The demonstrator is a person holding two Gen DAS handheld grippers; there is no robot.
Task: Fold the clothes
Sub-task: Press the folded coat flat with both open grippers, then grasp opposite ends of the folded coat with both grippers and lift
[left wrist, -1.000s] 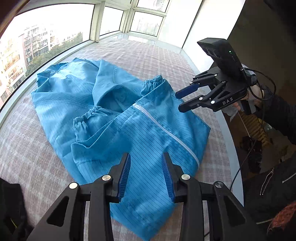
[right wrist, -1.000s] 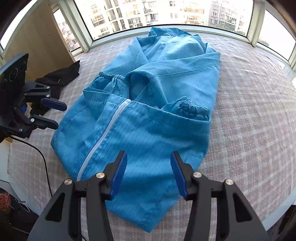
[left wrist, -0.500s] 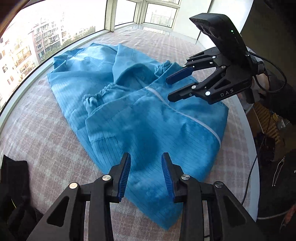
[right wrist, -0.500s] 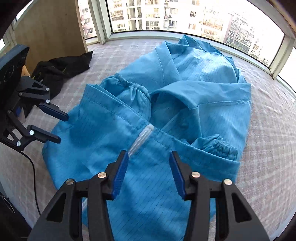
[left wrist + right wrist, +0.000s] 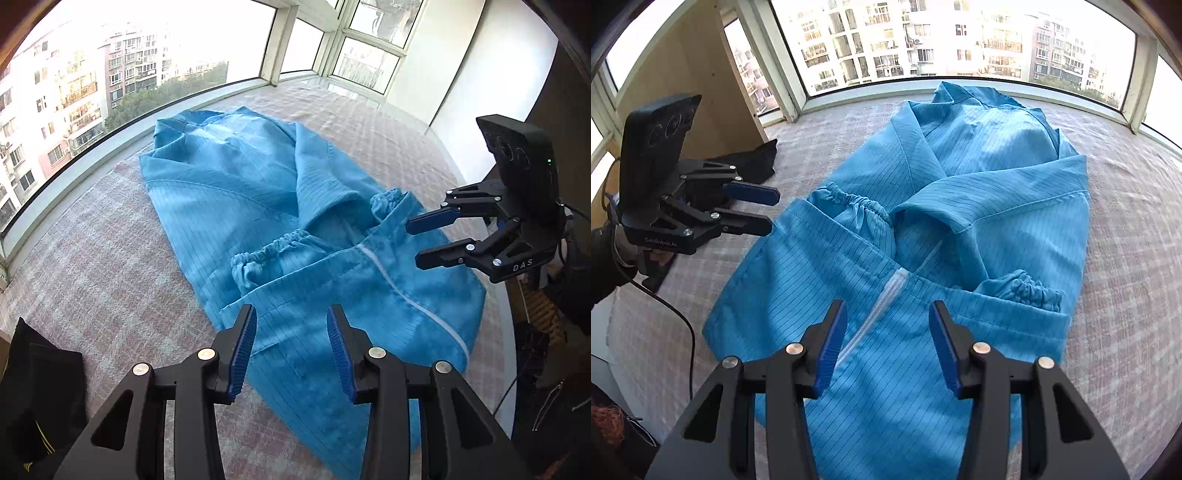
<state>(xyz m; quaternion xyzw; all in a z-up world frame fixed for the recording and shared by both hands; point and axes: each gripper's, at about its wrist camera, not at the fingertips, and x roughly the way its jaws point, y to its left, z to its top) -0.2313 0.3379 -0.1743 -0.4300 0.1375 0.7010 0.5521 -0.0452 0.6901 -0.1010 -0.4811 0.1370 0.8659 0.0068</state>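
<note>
A blue coat point(image 5: 258, 206) is lying on a checked cloth point(image 5: 92, 266) by the windows point(image 5: 923, 40), with both sleeves folded in and the white zipper point(image 5: 875, 310) facing up. The left gripper point(image 5: 291, 347) is hanging over the near hem with its jaws wide and holding nothing. The right gripper point(image 5: 886, 339) is also standing wide and holding nothing, above the zipper. A black garment point(image 5: 753, 162) is lying at the far left.
</note>
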